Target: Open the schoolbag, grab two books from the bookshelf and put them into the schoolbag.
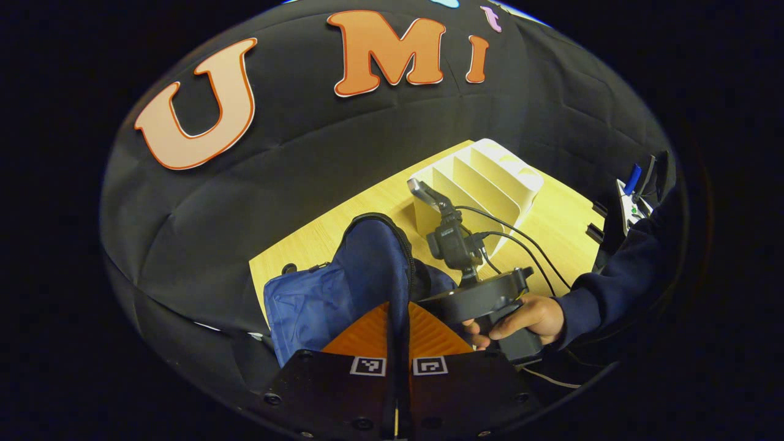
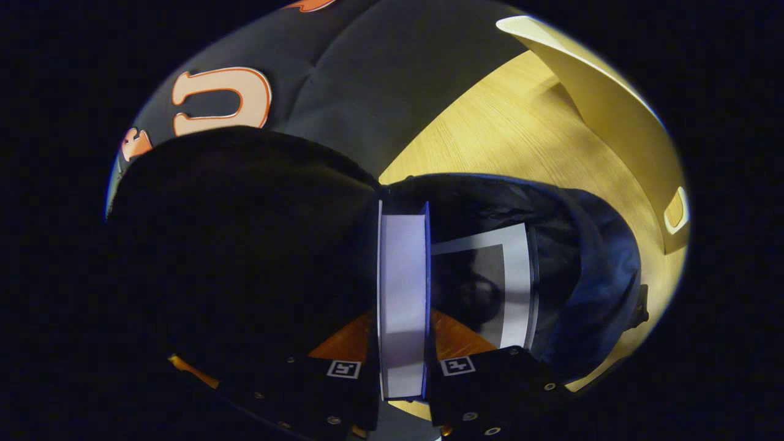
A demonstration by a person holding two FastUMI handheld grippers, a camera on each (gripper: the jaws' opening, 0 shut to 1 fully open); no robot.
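Gripping white-edged book (image 2: 402, 294) on its edge, my right claw (image 2: 401, 361) clamps it, lowered into open navy schoolbag (image 2: 588, 275) beside second book (image 2: 490, 282) already inside. Schoolbag sits on wooden table (image 1: 318, 239), white bookshelf (image 1: 484, 184) just behind. My left claw (image 1: 398, 343) pinches bag's raised rim, fingers together. Hand (image 1: 527, 318) holds right claw's handle.

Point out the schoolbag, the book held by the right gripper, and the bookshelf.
schoolbag (image 1: 318, 300), left gripper view, blue side panel.
book (image 2: 402, 294), right gripper view, white page edge.
bookshelf (image 1: 484, 177), left gripper view, a divider.
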